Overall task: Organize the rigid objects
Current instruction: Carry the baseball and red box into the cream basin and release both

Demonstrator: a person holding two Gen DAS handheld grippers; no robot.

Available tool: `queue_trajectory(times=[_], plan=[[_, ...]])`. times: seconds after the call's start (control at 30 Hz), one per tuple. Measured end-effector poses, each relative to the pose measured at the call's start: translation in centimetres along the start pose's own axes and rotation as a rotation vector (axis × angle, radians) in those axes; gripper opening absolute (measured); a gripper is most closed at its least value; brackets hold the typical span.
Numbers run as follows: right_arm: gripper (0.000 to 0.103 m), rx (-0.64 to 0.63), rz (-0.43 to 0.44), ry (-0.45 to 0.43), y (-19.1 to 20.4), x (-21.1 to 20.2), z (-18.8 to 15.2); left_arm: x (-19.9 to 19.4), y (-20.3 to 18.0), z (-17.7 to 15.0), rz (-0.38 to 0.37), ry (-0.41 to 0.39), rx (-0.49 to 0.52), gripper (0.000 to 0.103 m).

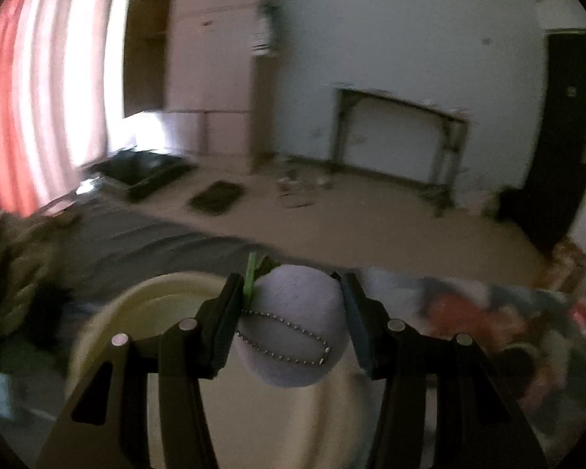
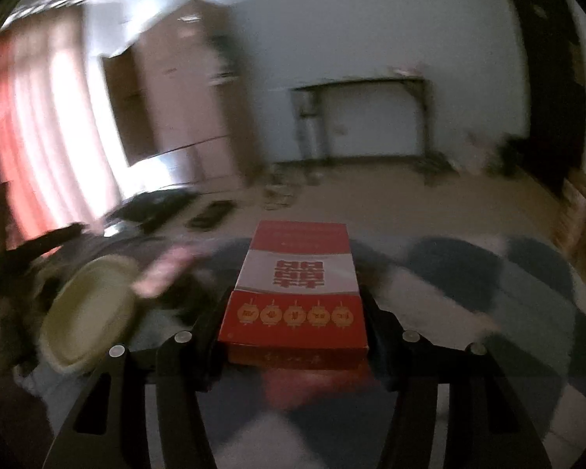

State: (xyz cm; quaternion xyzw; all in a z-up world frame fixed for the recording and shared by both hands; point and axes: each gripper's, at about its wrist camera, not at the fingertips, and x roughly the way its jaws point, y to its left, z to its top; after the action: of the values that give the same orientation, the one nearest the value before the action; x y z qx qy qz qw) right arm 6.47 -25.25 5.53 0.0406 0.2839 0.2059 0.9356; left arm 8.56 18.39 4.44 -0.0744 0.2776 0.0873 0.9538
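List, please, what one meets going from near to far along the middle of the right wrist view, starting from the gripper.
Right gripper, shut on the red and white box → bare floor → metal-framed table by the wall → white wall.

sunlit red curtain (image 1: 27, 109), brown wardrobe (image 1: 211, 62), white wall (image 1: 410, 39), beige floor (image 1: 371, 219).

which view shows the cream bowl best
The right wrist view: the bowl shows nearly whole at the left, tilted and blurred, with only its lower edge behind the right tongs' arm. In the left wrist view the bowl is largely hidden behind the left tongs and the purple ball.
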Motion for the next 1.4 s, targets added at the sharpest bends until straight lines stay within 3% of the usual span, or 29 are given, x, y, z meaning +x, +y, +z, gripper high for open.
queue_trajectory(times=[0.17,0.27,0.33,0.57,0.73,0.87,1.17,1.3,1.4], plan=[[0.057,-0.192,0.266,0.095,11.1,4.2,0.5,1.5,5.7,-1.4,0.119,0.058,-0.125,0.052],[0.056,-0.295,0.348,0.161,17.0,7.9,0.0,2.3,7.1,-2.1,0.246,0.080,-0.135,0.052],[0.056,-0.373,0.391,0.213,21.3,11.0,-0.9,3.0,8.3,-2.6,0.243,0.106,-0.167,0.052],[0.056,-0.492,0.353,0.299,27.9,18.6,-2.2,6.9,12.1,-5.9,0.218,0.280,-0.265,0.052],[0.056,-0.557,0.304,0.310,31.8,20.7,-3.5,6.8,12.5,-6.0,0.160,0.269,-0.292,0.053],[0.056,-0.601,0.270,0.317,33.5,22.1,-4.7,7.0,12.2,-6.8,0.114,0.326,-0.259,0.053],[0.056,-0.624,0.250,0.326,35.4,24.0,-5.5,8.2,11.5,-6.9,0.122,0.377,-0.244,0.056],[0.056,-0.609,0.253,0.326,35.8,24.2,-5.3,8.0,11.7,-6.7,0.142,0.371,-0.271,0.078],[0.080,-0.594,0.269,0.321,35.7,23.4,-5.2,6.4,12.1,-5.7,0.121,0.316,-0.311,0.089]])
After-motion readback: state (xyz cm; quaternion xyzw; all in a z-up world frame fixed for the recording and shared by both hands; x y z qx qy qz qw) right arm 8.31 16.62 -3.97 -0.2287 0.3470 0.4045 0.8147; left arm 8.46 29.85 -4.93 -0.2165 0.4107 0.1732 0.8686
